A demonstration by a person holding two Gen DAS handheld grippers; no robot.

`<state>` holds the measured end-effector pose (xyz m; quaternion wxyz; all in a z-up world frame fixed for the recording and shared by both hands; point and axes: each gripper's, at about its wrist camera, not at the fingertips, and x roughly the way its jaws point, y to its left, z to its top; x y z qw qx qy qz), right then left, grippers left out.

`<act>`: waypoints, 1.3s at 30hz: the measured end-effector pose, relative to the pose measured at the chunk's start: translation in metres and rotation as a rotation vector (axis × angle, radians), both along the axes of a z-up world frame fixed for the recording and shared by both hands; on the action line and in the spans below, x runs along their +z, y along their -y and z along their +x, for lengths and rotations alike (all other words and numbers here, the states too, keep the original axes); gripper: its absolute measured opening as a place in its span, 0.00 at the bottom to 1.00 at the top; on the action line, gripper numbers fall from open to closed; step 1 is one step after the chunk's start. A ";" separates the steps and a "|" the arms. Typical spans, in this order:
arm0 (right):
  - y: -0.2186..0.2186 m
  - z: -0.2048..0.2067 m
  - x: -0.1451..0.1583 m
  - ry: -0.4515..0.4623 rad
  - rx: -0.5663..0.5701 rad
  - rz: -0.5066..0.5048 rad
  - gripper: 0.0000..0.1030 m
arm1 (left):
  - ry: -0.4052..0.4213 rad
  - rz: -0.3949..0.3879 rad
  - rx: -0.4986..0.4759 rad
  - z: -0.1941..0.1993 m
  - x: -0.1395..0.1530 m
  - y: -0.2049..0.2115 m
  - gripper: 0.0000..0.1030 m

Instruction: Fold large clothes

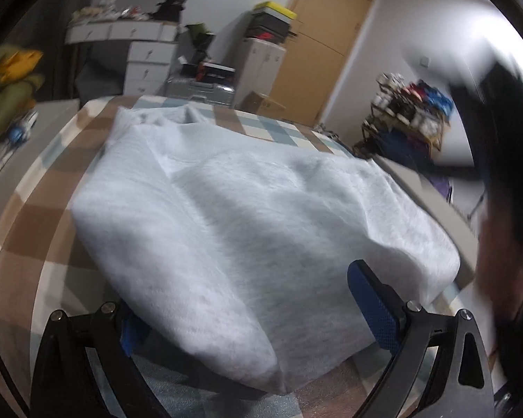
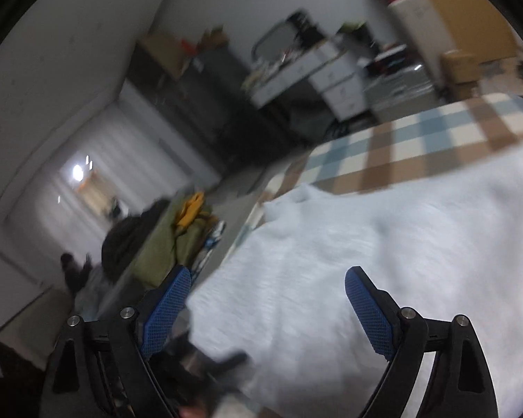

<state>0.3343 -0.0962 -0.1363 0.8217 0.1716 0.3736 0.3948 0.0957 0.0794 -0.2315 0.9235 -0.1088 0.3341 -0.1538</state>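
A big light grey garment (image 1: 247,216) lies spread over a bed (image 1: 35,230) that has a checked cover in brown, blue and white. The garment covers most of the middle of the bed. One folded corner of it points toward the near edge of the bed, low in the left wrist view. The checked cover shows along the left edge and the far edge.

The left gripper (image 1: 240,317) sits low over the near edge of the bed. Its fingers (image 1: 373,310) are spread wide, one on each side of the garment's near corner. The left blue pad is partly hidden behind the cloth, so I cannot tell if it touches the cloth. Nothing is pinched between the pads.

The right gripper (image 2: 266,310) is tilted, and its picture is blurry. Its fingers (image 2: 366,313) are also spread wide and hold nothing. The right one is in front of the grey garment (image 2: 383,250), and the left one is past the garment's edge.

Beside the bed lies a heap of green and yellow clothes (image 2: 177,240). Across the room stand white drawers (image 1: 146,62), a wooden door (image 1: 324,38) and a rack of shoes (image 1: 411,108).
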 end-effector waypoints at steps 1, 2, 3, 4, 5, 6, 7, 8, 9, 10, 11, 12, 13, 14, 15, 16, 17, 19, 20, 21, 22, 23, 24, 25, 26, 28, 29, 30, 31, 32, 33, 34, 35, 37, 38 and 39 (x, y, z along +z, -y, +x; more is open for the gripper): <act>-0.026 0.017 0.010 -0.027 0.050 -0.064 0.90 | 0.006 0.038 -0.007 0.000 -0.001 0.005 0.93; -0.047 0.029 0.015 -0.051 0.084 -0.124 0.91 | 0.014 0.061 -0.023 0.001 -0.001 0.008 0.93; -0.082 0.046 0.020 -0.075 0.135 -0.220 0.91 | 0.022 0.077 -0.035 0.000 -0.002 0.010 0.93; -0.120 0.059 0.021 -0.075 0.183 -0.335 0.91 | 0.028 0.111 -0.042 0.000 -0.002 0.014 0.93; -0.154 0.066 0.018 -0.066 0.214 -0.454 0.91 | 0.028 0.143 -0.046 0.000 -0.003 0.017 0.93; -0.182 0.071 0.011 -0.067 0.233 -0.553 0.90 | 0.030 0.174 -0.053 0.000 -0.003 0.021 0.93; -0.215 0.080 -0.003 -0.094 0.260 -0.670 0.90 | 0.039 0.204 -0.068 0.000 -0.002 0.025 0.93; -0.241 0.088 -0.018 -0.131 0.285 -0.766 0.88 | 0.043 0.209 -0.076 0.001 -0.002 0.025 0.93; -0.258 0.093 -0.033 -0.161 0.299 -0.844 0.88 | 0.039 0.206 -0.083 0.002 -0.002 0.023 0.93; -0.272 0.096 -0.049 -0.183 0.315 -0.922 0.87 | 0.032 0.199 -0.088 0.003 -0.002 0.022 0.93; -0.292 0.101 -0.068 -0.192 0.328 -1.032 0.82 | 0.033 0.194 -0.090 0.003 -0.002 0.021 0.93; -0.303 0.104 -0.082 -0.197 0.336 -1.117 0.80 | 0.035 0.198 -0.098 0.003 -0.001 0.021 0.93; -0.310 0.106 -0.095 -0.201 0.342 -1.189 0.79 | 0.038 0.210 -0.108 0.004 -0.001 0.023 0.93; -0.313 0.108 -0.101 -0.205 0.339 -1.223 0.75 | 0.038 0.216 -0.112 0.004 -0.002 0.023 0.93; -0.317 0.111 -0.113 -0.220 0.331 -1.289 0.69 | 0.036 0.213 -0.119 0.005 -0.002 0.023 0.93; -0.319 0.112 -0.121 -0.231 0.328 -1.329 0.65 | 0.033 0.206 -0.127 0.006 -0.001 0.022 0.93; -0.318 0.112 -0.126 -0.235 0.326 -1.360 0.53 | 0.030 0.199 -0.131 0.007 0.000 0.021 0.93; -0.318 0.109 -0.136 -0.228 0.346 -1.423 0.43 | 0.020 0.188 -0.138 0.008 0.001 0.018 0.93; -0.317 0.107 -0.135 -0.204 0.352 -1.432 0.36 | 0.011 0.195 -0.127 0.007 0.001 0.015 0.93; -0.316 0.105 -0.134 -0.188 0.356 -1.435 0.29 | 0.001 0.202 -0.109 0.008 0.001 0.013 0.93; -0.313 0.103 -0.129 -0.175 0.351 -1.419 0.26 | -0.024 0.205 -0.065 0.009 -0.001 0.007 0.93; -0.309 0.102 -0.124 -0.170 0.340 -1.387 0.21 | -0.045 0.186 -0.025 0.008 -0.003 0.000 0.93; -0.303 0.101 -0.118 -0.162 0.316 -1.347 0.19 | -0.072 0.143 0.051 0.008 -0.005 -0.013 0.93; -0.297 0.100 -0.110 -0.146 0.288 -1.307 0.17 | -0.091 0.087 0.124 0.007 -0.008 -0.027 0.93; -0.293 0.100 -0.106 -0.132 0.273 -1.280 0.15 | -0.104 0.040 0.158 0.008 -0.010 -0.036 0.93; -0.281 0.103 -0.094 -0.107 0.224 -1.195 0.13 | -0.133 -0.024 0.209 0.014 -0.013 -0.053 0.93; -0.280 0.105 -0.092 -0.111 0.216 -1.169 0.13 | -0.129 -0.055 0.217 0.016 -0.014 -0.059 0.90; -0.273 0.106 -0.088 -0.119 0.200 -1.126 0.13 | -0.120 -0.083 0.217 0.018 -0.013 -0.064 0.86; -0.269 0.106 -0.084 -0.126 0.191 -1.093 0.13 | -0.115 -0.103 0.203 0.019 -0.012 -0.067 0.68; -0.265 0.106 -0.078 -0.118 0.184 -1.064 0.13 | -0.110 -0.124 0.182 0.020 -0.010 -0.069 0.47; -0.262 0.107 -0.072 -0.097 0.175 -1.049 0.12 | -0.104 -0.132 0.154 0.021 -0.006 -0.069 0.37; -0.262 0.107 -0.062 -0.084 0.168 -1.032 0.12 | -0.085 -0.120 0.138 0.019 -0.002 -0.069 0.19; -0.260 0.108 -0.052 -0.057 0.157 -1.001 0.12 | -0.062 -0.087 0.136 0.017 0.004 -0.069 0.17; -0.258 0.107 -0.035 -0.024 0.135 -0.930 0.12 | -0.024 -0.050 0.144 0.013 0.016 -0.077 0.14; -0.262 0.106 -0.026 -0.007 0.134 -0.888 0.11 | -0.021 -0.053 0.152 0.012 0.021 -0.084 0.13; -0.263 0.103 -0.016 0.014 0.135 -0.833 0.11 | -0.015 -0.049 0.165 0.012 0.027 -0.091 0.13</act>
